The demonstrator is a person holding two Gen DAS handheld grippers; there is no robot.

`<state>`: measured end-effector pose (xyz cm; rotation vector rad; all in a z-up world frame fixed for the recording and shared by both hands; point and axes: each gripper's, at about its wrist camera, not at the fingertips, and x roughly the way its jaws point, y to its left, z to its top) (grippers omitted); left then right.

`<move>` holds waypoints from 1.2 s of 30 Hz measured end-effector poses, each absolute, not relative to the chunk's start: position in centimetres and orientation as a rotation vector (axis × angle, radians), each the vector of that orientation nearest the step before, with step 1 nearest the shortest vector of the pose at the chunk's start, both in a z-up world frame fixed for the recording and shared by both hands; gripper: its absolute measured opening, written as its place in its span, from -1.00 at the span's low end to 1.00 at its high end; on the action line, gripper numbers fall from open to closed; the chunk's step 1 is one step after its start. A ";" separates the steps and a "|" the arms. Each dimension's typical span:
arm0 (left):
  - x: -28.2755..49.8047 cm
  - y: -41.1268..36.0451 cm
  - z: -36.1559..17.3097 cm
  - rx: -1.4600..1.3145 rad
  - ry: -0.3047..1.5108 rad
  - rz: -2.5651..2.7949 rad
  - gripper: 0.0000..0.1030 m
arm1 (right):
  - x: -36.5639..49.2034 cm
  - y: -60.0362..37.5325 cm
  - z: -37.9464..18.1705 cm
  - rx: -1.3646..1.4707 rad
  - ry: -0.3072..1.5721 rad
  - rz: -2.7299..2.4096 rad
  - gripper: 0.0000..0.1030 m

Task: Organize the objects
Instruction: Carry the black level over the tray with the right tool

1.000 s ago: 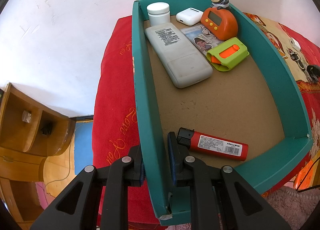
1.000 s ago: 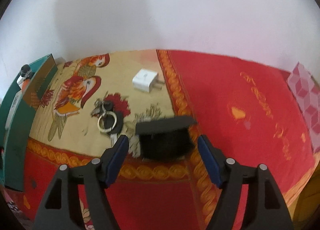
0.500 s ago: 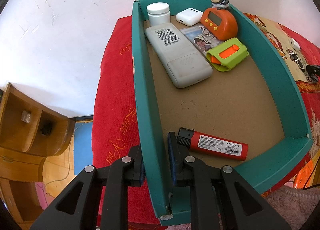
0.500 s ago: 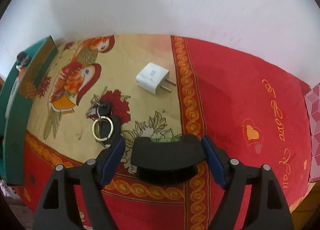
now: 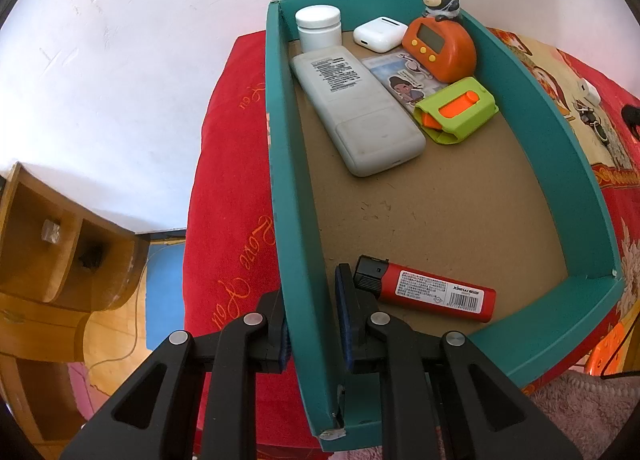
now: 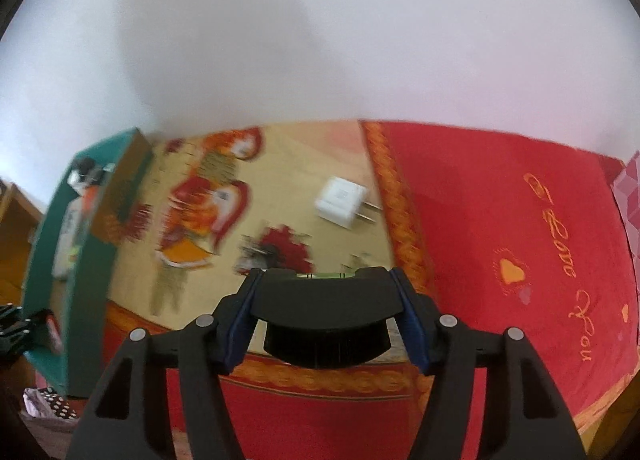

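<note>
My left gripper (image 5: 310, 308) is shut on the left wall of a teal box (image 5: 288, 196). Inside lie a red lighter (image 5: 430, 293), a white remote (image 5: 356, 110), a green and orange case (image 5: 456, 110), an orange timer (image 5: 440, 46), a white earbud case (image 5: 380, 33), a white jar (image 5: 319, 26) and a card. My right gripper (image 6: 324, 316) is shut on a black object (image 6: 326, 314) and holds it above the cloth. A white charger plug (image 6: 342, 206) and a bunch of keys (image 6: 260, 256) lie on the cloth beyond it. The box (image 6: 60, 228) shows at the left.
A red and yellow patterned cloth (image 6: 500, 220) covers the surface, against a white wall. A wooden shelf unit (image 5: 52, 244) stands lower left of the box. A monkey figure (image 5: 440, 0) perches on the timer.
My right gripper has closed on the black object and lifted it, and the view has tilted up and blurred. My left gripper and the box have not moved.
</note>
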<state>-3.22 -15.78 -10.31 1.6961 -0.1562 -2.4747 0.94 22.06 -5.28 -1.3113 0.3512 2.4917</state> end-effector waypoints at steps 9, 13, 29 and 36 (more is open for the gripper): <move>-3.4 -15.8 -10.2 1.694 -0.151 -2.474 -0.65 | -1.7 13.9 -2.0 -1.339 0.300 2.742 0.21; -3.3 -15.9 -10.1 1.694 -0.151 -2.475 -0.65 | -3.2 9.1 -1.8 -1.414 0.265 2.858 0.21; -2.7 -16.3 -9.9 1.695 -0.144 -2.491 -0.65 | -6.7 -4.5 -5.3 -1.737 -0.095 3.040 0.21; -2.4 -16.8 -9.7 1.698 -0.135 -2.503 -0.65 | -7.6 -5.3 -7.4 -1.825 -0.149 2.997 0.21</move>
